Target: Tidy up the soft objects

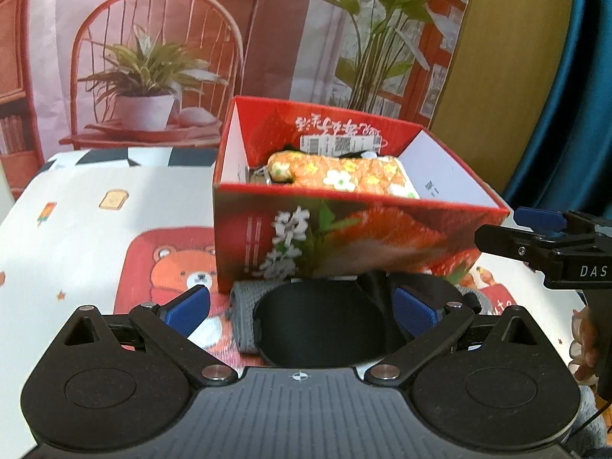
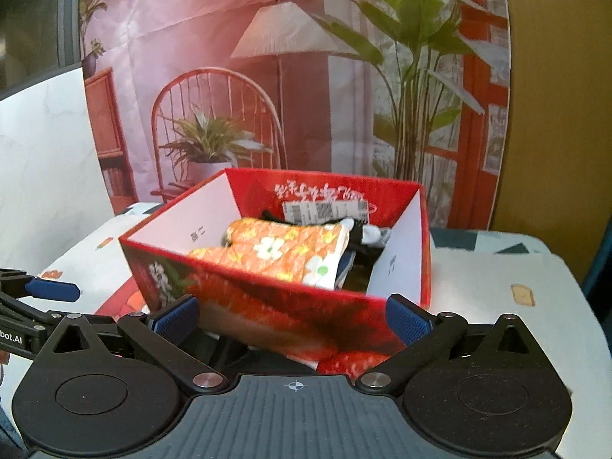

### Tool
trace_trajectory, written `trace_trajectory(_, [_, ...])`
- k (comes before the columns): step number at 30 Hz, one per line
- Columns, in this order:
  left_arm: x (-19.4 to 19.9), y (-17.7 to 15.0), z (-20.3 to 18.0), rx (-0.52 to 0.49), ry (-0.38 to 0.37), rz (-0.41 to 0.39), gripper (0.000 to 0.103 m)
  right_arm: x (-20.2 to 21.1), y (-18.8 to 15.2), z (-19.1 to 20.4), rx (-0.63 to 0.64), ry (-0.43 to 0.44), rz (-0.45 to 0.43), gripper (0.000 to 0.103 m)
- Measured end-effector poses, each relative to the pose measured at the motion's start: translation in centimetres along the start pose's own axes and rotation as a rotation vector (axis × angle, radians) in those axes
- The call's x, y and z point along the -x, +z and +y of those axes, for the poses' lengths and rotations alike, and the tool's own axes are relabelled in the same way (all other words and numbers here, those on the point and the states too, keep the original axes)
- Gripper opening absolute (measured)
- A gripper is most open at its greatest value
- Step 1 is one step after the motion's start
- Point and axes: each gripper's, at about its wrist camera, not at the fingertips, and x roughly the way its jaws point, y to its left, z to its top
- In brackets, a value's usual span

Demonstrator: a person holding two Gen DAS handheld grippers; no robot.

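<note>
Cartoon tablecloth (image 1: 76, 206), red box (image 1: 344, 237), floral pouch (image 2: 283, 252) inside

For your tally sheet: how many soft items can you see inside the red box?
2: an orange floral quilted item on top, and a black-and-white item behind it, towards the box's back. More may lie hidden underneath.

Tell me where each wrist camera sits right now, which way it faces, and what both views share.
Left wrist: on the left hand-held gripper, low over the table, facing the red box; its open blue fingers flank a grey-and-black item; the right hand-held gripper enters at right.
Right wrist: on the right hand-held gripper, facing the red box's corner; its fingers are open, and the left hand-held gripper shows at left.
Shared: the red box, the orange floral cloth inside it, and the printed backdrop.
</note>
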Motion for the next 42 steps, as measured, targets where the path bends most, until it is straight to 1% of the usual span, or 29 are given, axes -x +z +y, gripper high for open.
trace_trajectory(7, [-0.2, -1.9, 0.2, 0.020, 0.012, 0.033, 0.103, 0.4, -2.4, 0.2, -0.005, 0.030, 0.019, 0.103])
trace_trajectory(13, [-0.3, -3.0, 0.3, 0.042, 0.000, 0.065, 0.100, 0.1, -5.0, -0.3, -0.049, 0.035, 0.075, 0.103])
trace_trajectory(16, [-0.6, -3.3, 0.5, 0.054, -0.012, 0.077, 0.096, -0.2, -5.9, -0.6, -0.068, 0.033, 0.104, 0.103])
trace_trajectory(19, [-0.8, -3.4, 0.7, 0.062, -0.026, 0.072, 0.091, -0.2, -6.4, -0.9, -0.075, 0.026, 0.110, 0.102])
trace_trajectory(20, [-1.0, -3.3, 0.8, 0.063, -0.032, 0.071, 0.087, -0.3, -6.5, -1.0, -0.080, 0.024, 0.111, 0.102])
trace_trajectory(21, [-1.2, -3.2, 0.7, 0.063, -0.034, 0.072, 0.083, -0.4, -6.5, -1.3, -0.089, 0.025, 0.112, 0.101])
trace_trajectory(23, [-1.7, -2.8, 0.7, 0.061, -0.032, 0.072, 0.081, -0.7, -6.4, -1.8, -0.111, 0.028, 0.116, 0.096])
trace_trajectory(27, [-3.1, -2.3, 0.9, 0.059, -0.013, 0.085, 0.081, -1.7, -6.5, -2.4, -0.141, 0.025, 0.134, 0.092])
trace_trajectory(29, [-3.9, -2.2, 1.3, 0.079, -0.015, 0.099, 0.081, -2.4, -6.7, -2.6, -0.156, 0.029, 0.153, 0.087])
trace_trajectory(31, [-4.5, -2.2, 1.4, 0.089, -0.018, 0.108, 0.081, -2.9, -7.0, -2.8, -0.177, 0.040, 0.172, 0.085])
trace_trajectory(36, [-5.8, -2.4, 0.7, 0.047, -0.023, 0.137, 0.081, -3.9, -7.5, -3.1, -0.204, 0.054, 0.189, 0.086])
trace_trajectory(39, [-6.4, -2.8, 0.6, 0.053, -0.033, 0.147, 0.081, -4.4, -7.6, -3.3, -0.232, 0.067, 0.192, 0.086])
trace_trajectory(42, [-6.5, -2.8, 0.7, 0.051, -0.035, 0.146, 0.081, -4.7, -7.5, -3.4, -0.252, 0.082, 0.196, 0.084])
